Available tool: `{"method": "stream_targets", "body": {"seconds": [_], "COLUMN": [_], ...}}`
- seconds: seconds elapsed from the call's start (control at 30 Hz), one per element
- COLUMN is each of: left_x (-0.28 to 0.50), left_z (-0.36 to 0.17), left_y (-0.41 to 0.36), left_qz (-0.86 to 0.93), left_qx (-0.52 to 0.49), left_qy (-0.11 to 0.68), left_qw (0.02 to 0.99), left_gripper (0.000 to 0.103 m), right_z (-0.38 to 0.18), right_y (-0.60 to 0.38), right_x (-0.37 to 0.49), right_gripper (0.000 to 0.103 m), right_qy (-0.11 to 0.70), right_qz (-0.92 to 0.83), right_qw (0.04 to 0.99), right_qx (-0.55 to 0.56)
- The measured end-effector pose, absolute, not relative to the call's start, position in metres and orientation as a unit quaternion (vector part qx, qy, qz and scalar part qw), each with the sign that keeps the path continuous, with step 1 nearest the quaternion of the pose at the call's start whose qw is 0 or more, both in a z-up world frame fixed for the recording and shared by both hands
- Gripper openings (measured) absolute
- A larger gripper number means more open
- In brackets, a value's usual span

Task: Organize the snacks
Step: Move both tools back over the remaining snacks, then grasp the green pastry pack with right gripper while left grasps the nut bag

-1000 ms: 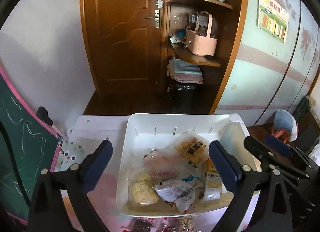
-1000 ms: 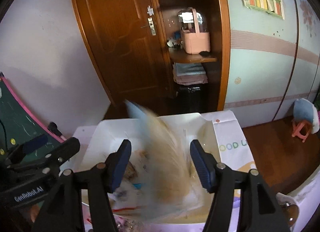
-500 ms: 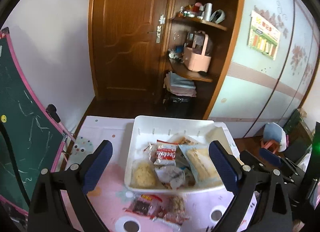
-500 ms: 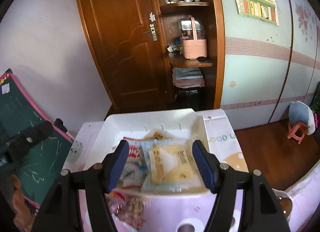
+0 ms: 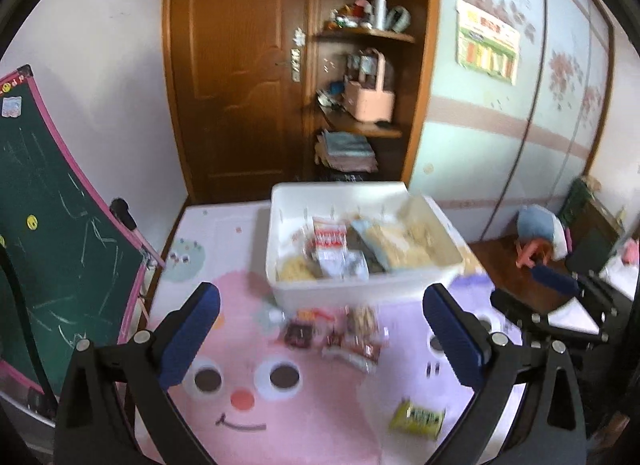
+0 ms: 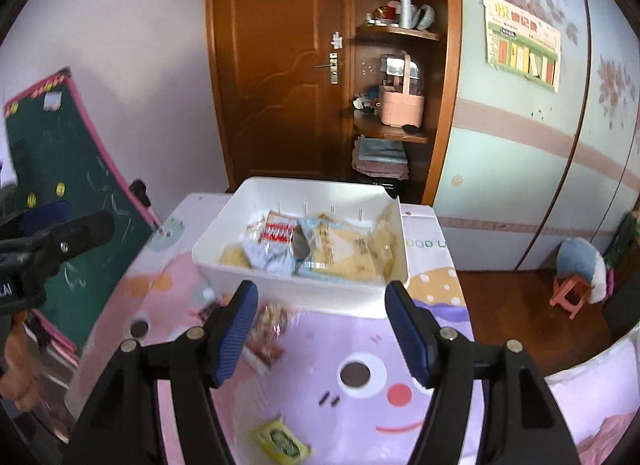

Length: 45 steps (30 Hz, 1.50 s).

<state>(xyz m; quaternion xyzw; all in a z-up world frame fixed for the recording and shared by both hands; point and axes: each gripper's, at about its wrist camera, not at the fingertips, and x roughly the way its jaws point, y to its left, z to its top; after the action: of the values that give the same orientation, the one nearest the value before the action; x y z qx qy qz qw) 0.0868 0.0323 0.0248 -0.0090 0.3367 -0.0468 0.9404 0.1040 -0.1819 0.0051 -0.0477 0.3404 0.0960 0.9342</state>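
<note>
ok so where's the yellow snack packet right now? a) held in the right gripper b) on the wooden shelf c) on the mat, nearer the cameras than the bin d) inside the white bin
c: the yellow snack packet lies flat on the cartoon mat, well in front of the white bin, with both grippers open and empty.

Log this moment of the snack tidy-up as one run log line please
left gripper: open, empty | right gripper: open, empty | white bin: holds several packets | loose on mat: yellow packet, small packet cluster
</note>
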Motion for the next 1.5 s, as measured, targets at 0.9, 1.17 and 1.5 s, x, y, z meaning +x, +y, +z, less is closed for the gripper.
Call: {"method": "stream_targets", "body": {"seconds": [0.9,1.17,1.5], "left_x": [0.075,0.088,0.131], "left_z": [-0.147,-0.152,-0.145], "left_y": [0.024,0.018,-0.007], "left_qz": [-0.080,-0.083,-0.090], "left_qx": [0.004,0.005,0.009], "left_qy": [0.505,0.510,0.493], "left_qw": [0.859,0.856,0.865], "left_gripper": [0.101,0.101,0.101], "right_z": [-0.176,-0.182,-0.183], "right_y": [-0.164,-0.160,-0.183], "right_x": [0.082,0.088,0.123], "right_gripper": [0.067,0.043,0.037], "right_qy": [0.533,0.530,0.520], "right_qz": [0.166,0.181,0.128], "right_qw": [0.823,0.821,0.842], "right_qx": [-0.108,-0.107,-0.062]}}
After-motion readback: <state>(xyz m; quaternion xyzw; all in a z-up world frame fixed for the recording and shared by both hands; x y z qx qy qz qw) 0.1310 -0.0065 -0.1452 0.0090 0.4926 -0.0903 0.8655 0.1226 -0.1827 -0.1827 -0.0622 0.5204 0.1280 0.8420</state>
